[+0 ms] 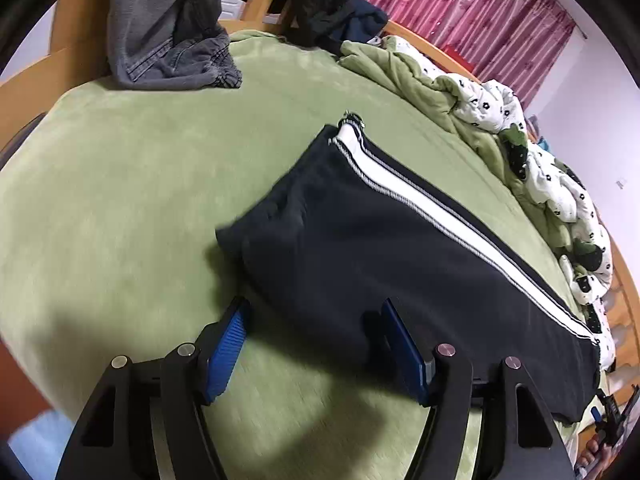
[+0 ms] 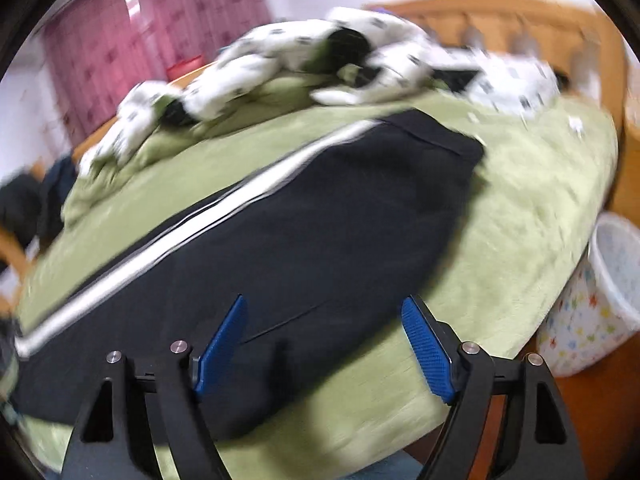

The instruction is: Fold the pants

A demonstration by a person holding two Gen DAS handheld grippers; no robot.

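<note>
Presently both the left hand-held gripper [image 1: 316, 344] and right hand-held gripper [image 2: 322, 344] stand open, holding nothing. At twelve o'clock, dark track pants [image 1: 380, 240] lie leg-over-leg on the green bed [image 1: 120, 200]; crosswise folds seemingly remain.

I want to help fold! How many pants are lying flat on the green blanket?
1: the dark pants with the white stripe lie flat mid-bed. A gray heap and a dark heap near the bed frame may hide more.
</note>
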